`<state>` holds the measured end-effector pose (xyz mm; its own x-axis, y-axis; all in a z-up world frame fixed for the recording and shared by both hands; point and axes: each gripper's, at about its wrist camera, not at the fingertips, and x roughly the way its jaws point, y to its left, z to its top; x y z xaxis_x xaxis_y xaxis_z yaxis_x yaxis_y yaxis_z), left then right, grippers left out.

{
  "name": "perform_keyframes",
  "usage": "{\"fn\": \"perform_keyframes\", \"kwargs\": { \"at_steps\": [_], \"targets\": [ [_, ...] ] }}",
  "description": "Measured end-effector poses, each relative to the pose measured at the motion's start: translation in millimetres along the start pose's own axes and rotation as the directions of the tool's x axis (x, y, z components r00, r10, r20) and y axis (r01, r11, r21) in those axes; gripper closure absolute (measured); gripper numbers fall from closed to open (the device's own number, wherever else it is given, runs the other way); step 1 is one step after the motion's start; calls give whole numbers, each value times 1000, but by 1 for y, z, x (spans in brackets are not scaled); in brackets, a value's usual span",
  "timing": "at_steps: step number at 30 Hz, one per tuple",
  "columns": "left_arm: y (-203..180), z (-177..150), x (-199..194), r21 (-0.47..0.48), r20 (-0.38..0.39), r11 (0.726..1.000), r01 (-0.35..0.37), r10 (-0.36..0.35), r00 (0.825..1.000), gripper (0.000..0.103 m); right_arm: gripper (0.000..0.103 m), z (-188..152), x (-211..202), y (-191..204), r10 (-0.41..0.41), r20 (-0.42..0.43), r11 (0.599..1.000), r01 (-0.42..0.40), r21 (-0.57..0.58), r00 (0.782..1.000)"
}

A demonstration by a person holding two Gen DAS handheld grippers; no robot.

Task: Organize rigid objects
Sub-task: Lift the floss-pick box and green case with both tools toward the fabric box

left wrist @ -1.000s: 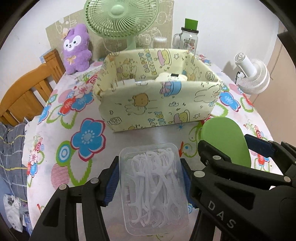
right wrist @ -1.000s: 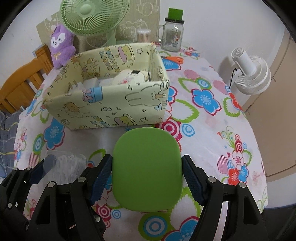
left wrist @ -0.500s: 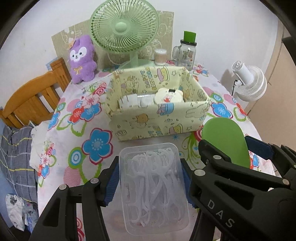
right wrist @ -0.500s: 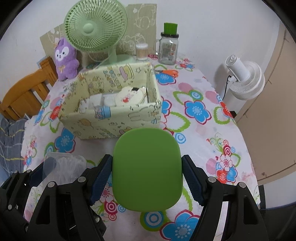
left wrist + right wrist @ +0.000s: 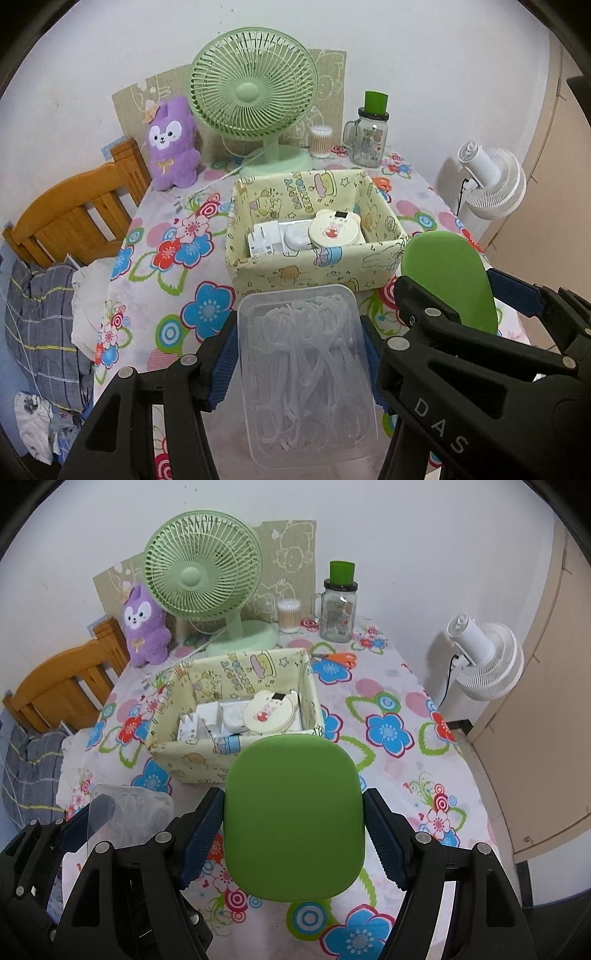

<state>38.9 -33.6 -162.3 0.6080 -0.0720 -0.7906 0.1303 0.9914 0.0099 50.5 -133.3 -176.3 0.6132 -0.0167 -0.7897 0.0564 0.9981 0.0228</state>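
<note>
Left wrist view shows your left claw pinching a clear box of white floss picks across its short width, both blue pads pressed to its side walls, so the box rides level and lid-up above the tabletop. Right beside it, your right claw pinches a green case the same way, gripped at the flanks with its broad face toward the camera; that hold keeps the flat shape from twisting between the pads. Both things hang just short of the near wall of the yellow bin, which sits mid-tabletop with its open top facing you. Inside it, a white charger, a small white case and a round cream tin already crowd the front half, leaving bare floor toward the back wall. You seem to be carrying both pieces in together, so the drop will likely need to clear the near rim and aim for that rear space. The green fan and the jar stand well behind the bin, out of your path.
</note>
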Motion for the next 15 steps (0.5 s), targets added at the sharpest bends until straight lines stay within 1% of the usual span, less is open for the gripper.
{"fn": "perform_keyframes", "kwargs": {
  "at_steps": [7, 15],
  "targets": [
    [-1, 11, -8, 6, 23, 1000, -7, 7, 1000, 40, 26, 10, -9, -1, 2, 22, 1000, -2, 0, 1000],
    [-6, 30, -12, 12, 55, 1000, 4, -5, 998, 40, 26, 31, -13, -6, -5, 46, 1000, 5, -4, 999]
  ]
}}
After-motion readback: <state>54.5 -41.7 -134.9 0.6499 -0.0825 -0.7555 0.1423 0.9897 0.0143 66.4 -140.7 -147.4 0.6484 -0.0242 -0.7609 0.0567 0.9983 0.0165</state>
